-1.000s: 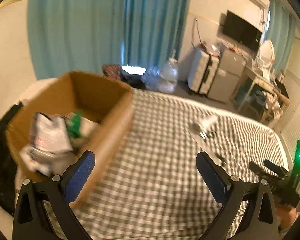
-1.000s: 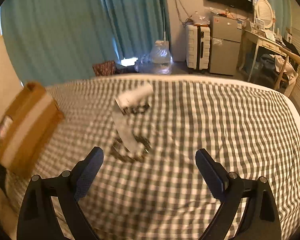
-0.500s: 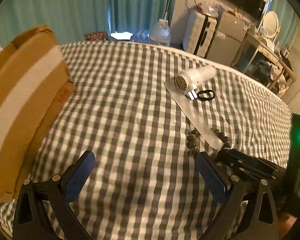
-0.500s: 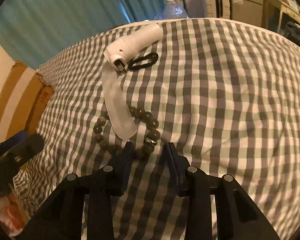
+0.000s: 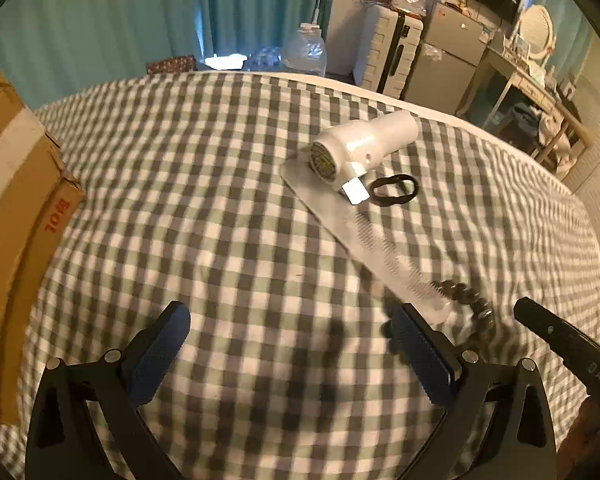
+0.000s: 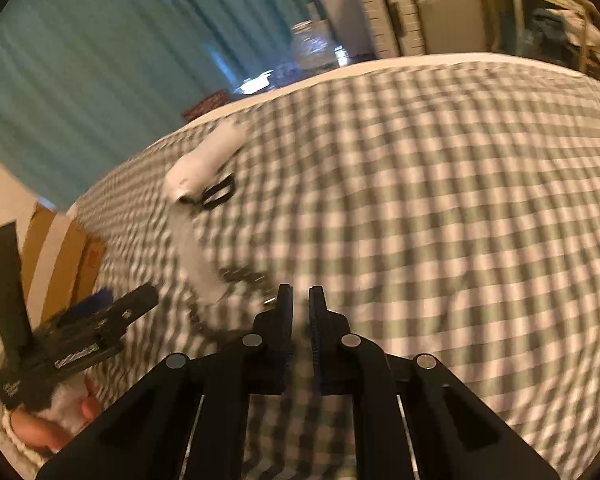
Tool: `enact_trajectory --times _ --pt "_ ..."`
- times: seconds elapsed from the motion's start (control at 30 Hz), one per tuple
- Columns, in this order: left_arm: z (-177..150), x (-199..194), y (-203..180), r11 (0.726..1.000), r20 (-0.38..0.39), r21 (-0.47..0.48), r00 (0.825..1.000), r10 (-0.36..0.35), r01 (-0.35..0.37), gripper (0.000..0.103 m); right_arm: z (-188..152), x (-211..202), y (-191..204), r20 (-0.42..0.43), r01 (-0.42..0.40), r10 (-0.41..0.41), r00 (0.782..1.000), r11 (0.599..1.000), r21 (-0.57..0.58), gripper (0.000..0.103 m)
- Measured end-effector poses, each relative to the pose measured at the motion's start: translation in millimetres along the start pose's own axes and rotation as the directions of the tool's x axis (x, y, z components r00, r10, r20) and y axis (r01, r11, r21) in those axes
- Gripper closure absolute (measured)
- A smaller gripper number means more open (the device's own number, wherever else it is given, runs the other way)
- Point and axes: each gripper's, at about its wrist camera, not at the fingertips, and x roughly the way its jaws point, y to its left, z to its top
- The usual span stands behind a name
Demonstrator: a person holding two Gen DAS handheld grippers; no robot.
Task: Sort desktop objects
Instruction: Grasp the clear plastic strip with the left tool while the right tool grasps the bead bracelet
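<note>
Four things on the checked bed [image 5: 220, 208]: hair dryer [image 5: 364, 148], hair tie [image 5: 394, 190], clear comb [image 5: 356, 236], bead bracelet [image 5: 470, 304] at the comb's near end. Nearer now than a second ago. Right tongs [image 6: 301, 300], then wide, closing to a narrow gap just beside the beads, nothing visibly between. Left tongs [image 5: 290, 328] wide, empty. Cardboard box [image 5: 16, 208] off left.

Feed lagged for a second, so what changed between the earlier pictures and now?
The right gripper went from wide open to nearly closed, still closing; whether it pinches the bead bracelet is unclear. The left gripper swung from the cardboard box toward the items, still open. Hair dryer, comb, hair tie stayed.
</note>
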Motion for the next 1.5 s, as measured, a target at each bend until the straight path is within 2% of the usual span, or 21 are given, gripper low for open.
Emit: enact_trajectory --times 0.1,0.23,0.3,0.33,0.37,0.43,0.47,0.5,0.53,0.6,0.73,0.83,0.93,1.0,1.07,1.13,1.17,1.2,1.23,1.33,1.5 --pt "2.5 3.1 -4.5 0.999 0.004 -0.02 0.999 -0.04 0.04 0.0 5.6 0.2 -8.8 -0.028 -0.123 0.125 0.992 0.99 0.069 0.093" --pt "5.6 9.2 -9.2 0.999 0.008 -0.032 1.0 -0.012 0.012 0.0 1.2 15.7 -0.3 -0.066 -0.134 0.138 0.988 0.989 0.054 0.084" --pt "5.8 12.2 -8.8 0.999 0.002 -0.048 1.0 -0.009 0.009 0.0 1.1 31.6 6.0 -0.11 -0.15 0.155 0.982 0.987 0.056 0.083" --pt "5.5 13.4 -8.8 0.998 -0.004 -0.056 1.0 -0.01 0.009 0.0 0.2 44.5 10.2 -0.131 -0.135 0.141 0.981 0.989 0.054 0.078" --pt "5.1 14.3 -8.8 0.998 -0.01 -0.063 1.0 -0.017 0.016 0.0 -0.5 46.6 11.4 -0.124 -0.127 0.131 0.984 0.991 0.043 0.079" --pt "5.4 15.2 -10.1 0.998 -0.009 -0.067 1.0 -0.023 0.022 0.0 0.6 44.1 12.3 -0.116 -0.08 0.081 0.99 0.997 0.017 0.092" --pt "5.3 15.5 -11.8 0.997 -0.007 -0.068 1.0 -0.027 0.026 0.0 2.3 35.4 9.4 -0.098 -0.062 0.064 0.993 0.998 0.019 0.092" --pt "6.6 17.4 -14.0 0.997 -0.008 -0.068 1.0 -0.029 0.029 0.0 4.0 29.2 6.0 -0.071 -0.012 0.014 0.997 1.0 0.022 0.092" --pt "6.3 19.1 -17.1 0.997 -0.013 -0.069 0.999 -0.033 0.032 0.0 7.1 18.6 1.7 -0.023 0.112 -0.111 0.994 0.994 0.008 0.092" --pt "7.1 21.8 -23.7 0.997 -0.015 -0.07 0.999 -0.045 0.044 0.0 13.3 -1.0 -10.7 0.055 0.255 -0.256 0.965 0.967 0.02 0.091" --pt "10.5 31.3 -42.0 0.993 -0.005 -0.084 0.997 -0.083 0.082 0.0 14.7 -24.5 -34.9 0.112 0.307 -0.317 0.942 0.947 0.099 0.091" --pt "16.8 41.2 -49.9 0.986 0.005 -0.14 0.996 -0.089 0.089 0.0 12.4 -22.8 -45.2 0.082 0.297 -0.308 0.948 0.946 0.13 0.091" --pt "27.9 47.5 -54.8 0.98 0.027 -0.189 0.998 -0.053 0.057 0.0 10.2 -11.8 -34.8 0.061 0.311 -0.317 0.946 0.947 0.084 0.091" --pt "35.0 56.1 -66.6 0.99 -0.014 -0.14 1.0 0.023 -0.025 0.0 8.8 -8.1 -29.2 0.062 0.318 -0.32 0.945 0.947 0.048 0.091" --pt "37.6 62.6 -80.9 0.995 -0.048 -0.045 0.996 0.081 -0.084 0.008 7.1 -6.1 -29.7 0.057 0.305 -0.307 0.95 0.951 0.042 0.091" --pt "32.9 55.9 -87.7 0.997 0.001 0.044 0.998 0.069 -0.069 0.039 8.1 -0.7 -29.3 0.052 0.301 -0.303 0.952 0.953 0.046 0.091" --pt "29.8 51.3 -85.8 0.997 0.014 0.067 0.999 0.04 -0.041 0.047 7.9 -0.9 -31.7 0.051 0.298 -0.3 0.952 0.953 0.046 0.091" --pt "27.7 48.2 -82.7 0.997 0.015 0.073 1.0 0.005 -0.006 0.07 7.8 -1.9 -32.3 0.051 0.294 -0.296 0.954 0.955 0.048 0.091" --pt "25.0 43.6 -78.1 0.997 0.018 0.078 0.999 -0.027 0.026 0.082 8.8 0.5 -30.5 0.051 0.292 -0.294 0.954 0.955 0.049 0.091" --pt "15.1 32.2 -61.1 0.992 -0.001 0.068 0.994 -0.106 0.106 0.088 8.1 2.2 -27.0 0.044 0.283 -0.285 0.957 0.958 0.046 0.091" --pt "-11.0 2.1 -33.4 0.99 0.019 0.034 0.99 -0.139 0.138 0.096 3.0 -7.2 -20.6 0.045 0.226 -0.228 0.973 0.973 0.048 0.091"
